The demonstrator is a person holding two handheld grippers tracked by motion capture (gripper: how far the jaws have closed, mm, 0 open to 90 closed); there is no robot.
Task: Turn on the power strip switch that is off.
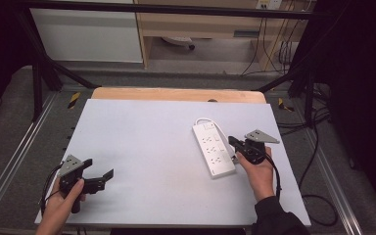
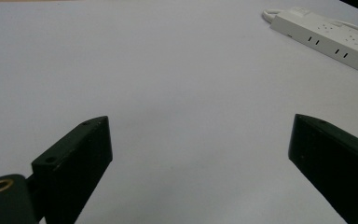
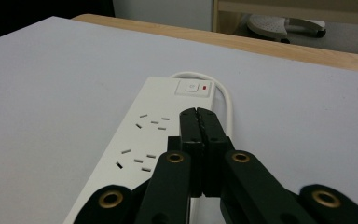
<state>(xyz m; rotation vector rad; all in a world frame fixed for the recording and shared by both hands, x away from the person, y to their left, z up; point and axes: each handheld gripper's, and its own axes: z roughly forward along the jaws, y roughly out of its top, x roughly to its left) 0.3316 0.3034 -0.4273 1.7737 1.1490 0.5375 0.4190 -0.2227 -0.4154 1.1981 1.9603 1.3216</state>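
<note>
While my left gripper [image 1: 105, 179] sits low at the near left corner of the table [image 1: 142, 147], its jaws stand wide apart with nothing between them; my left gripper view confirms bare white surface in the gap. My left hand [image 1: 61, 203] wraps its handle. My right gripper [image 1: 233, 142] has its jaws pressed fully together, gripping nothing, the closed tips reaching over the right edge of the white power strip [image 1: 213, 149]. From my right gripper view the tips lie above the strip's top face just short of its switch [image 3: 193, 87]; whether they touch the casing I cannot tell from this angle. My right hand [image 1: 258, 171] holds that gripper beside the strip's near end. The strip lies right of centre, lengthwise away from me, its white cord [image 3: 227, 102] looping round the far end, switch at that end
</note>
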